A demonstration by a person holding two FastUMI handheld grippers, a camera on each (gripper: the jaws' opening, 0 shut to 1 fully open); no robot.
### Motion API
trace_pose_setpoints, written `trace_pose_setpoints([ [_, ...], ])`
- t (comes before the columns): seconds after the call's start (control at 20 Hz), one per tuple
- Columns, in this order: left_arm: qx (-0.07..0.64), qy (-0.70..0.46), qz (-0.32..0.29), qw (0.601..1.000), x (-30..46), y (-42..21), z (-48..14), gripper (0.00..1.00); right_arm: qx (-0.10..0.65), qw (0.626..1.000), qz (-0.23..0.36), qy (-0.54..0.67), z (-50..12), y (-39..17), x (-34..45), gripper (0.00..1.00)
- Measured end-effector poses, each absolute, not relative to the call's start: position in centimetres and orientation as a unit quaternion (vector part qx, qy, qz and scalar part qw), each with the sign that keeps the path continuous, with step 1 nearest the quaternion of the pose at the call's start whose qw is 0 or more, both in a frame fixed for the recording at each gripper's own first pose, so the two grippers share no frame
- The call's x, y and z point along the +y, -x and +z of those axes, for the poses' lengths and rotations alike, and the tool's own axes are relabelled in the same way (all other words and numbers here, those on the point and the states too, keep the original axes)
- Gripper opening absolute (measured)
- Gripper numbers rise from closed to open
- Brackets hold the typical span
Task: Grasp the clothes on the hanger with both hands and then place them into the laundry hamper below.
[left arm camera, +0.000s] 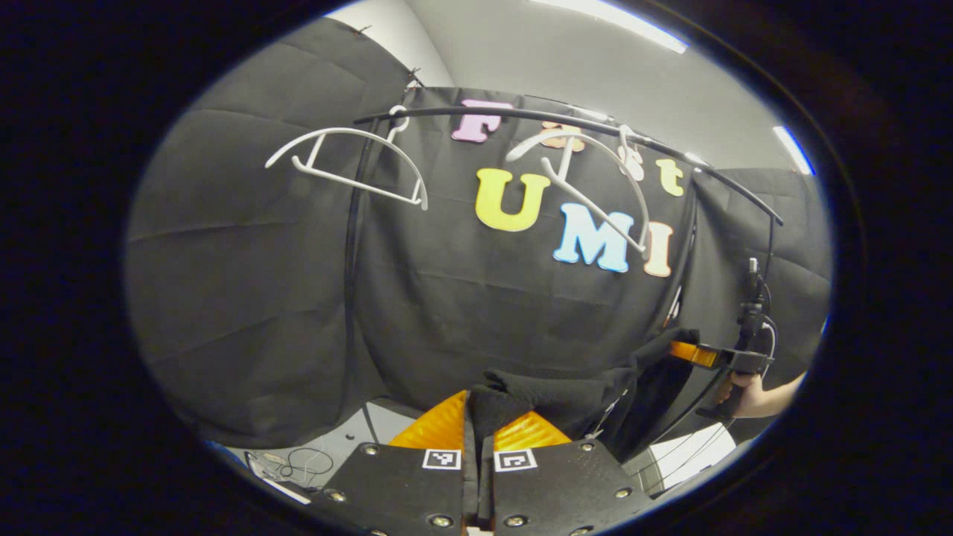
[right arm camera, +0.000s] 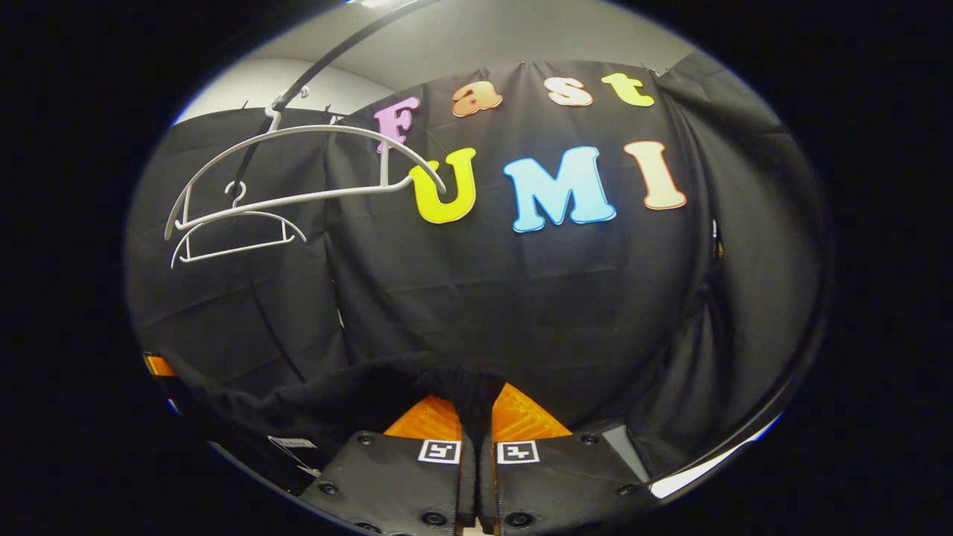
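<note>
Both grippers, left gripper (left arm camera: pixel 476 435) and right gripper (right arm camera: pixel 476 417), have jaws clamped on the soft black cloth garment (left arm camera: pixel 566 398), off the white plastic hangers (left arm camera: pixel 350 160). Lower your hands together into the hamper.

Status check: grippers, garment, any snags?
Left gripper and right gripper both shut on black fabric garment. Garment off white plastic hangers. No snags seen.

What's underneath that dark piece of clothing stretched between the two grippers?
In the left gripper view, the black garment hangs over pale floor and a slanting black bar. The cloth covers whatever sits straight below it, so I cannot tell whether a hamper is there.
</note>
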State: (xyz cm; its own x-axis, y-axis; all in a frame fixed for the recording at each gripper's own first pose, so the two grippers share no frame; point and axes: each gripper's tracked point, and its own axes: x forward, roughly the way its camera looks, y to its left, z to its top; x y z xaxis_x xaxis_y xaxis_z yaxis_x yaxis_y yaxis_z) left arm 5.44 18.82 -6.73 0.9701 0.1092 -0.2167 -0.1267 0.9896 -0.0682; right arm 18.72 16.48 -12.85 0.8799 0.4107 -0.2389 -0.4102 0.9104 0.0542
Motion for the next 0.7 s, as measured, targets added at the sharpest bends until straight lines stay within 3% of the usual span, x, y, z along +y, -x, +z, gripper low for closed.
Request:
trace_pose_setpoints([
  [0.3,0.146,0.028,-0.033,0.988,16.8,-5.4,-7.8,0.01,0.159,0.976,0.148,-0.013,-15.1,-11.8,16.0,0.02],
  [0.7,0.173,-0.005,-0.047,0.984,15.8,-6.3,-10.0,0.01,0.204,0.973,0.104,-0.030,-18.0,-6.9,14.3,0.04],
])
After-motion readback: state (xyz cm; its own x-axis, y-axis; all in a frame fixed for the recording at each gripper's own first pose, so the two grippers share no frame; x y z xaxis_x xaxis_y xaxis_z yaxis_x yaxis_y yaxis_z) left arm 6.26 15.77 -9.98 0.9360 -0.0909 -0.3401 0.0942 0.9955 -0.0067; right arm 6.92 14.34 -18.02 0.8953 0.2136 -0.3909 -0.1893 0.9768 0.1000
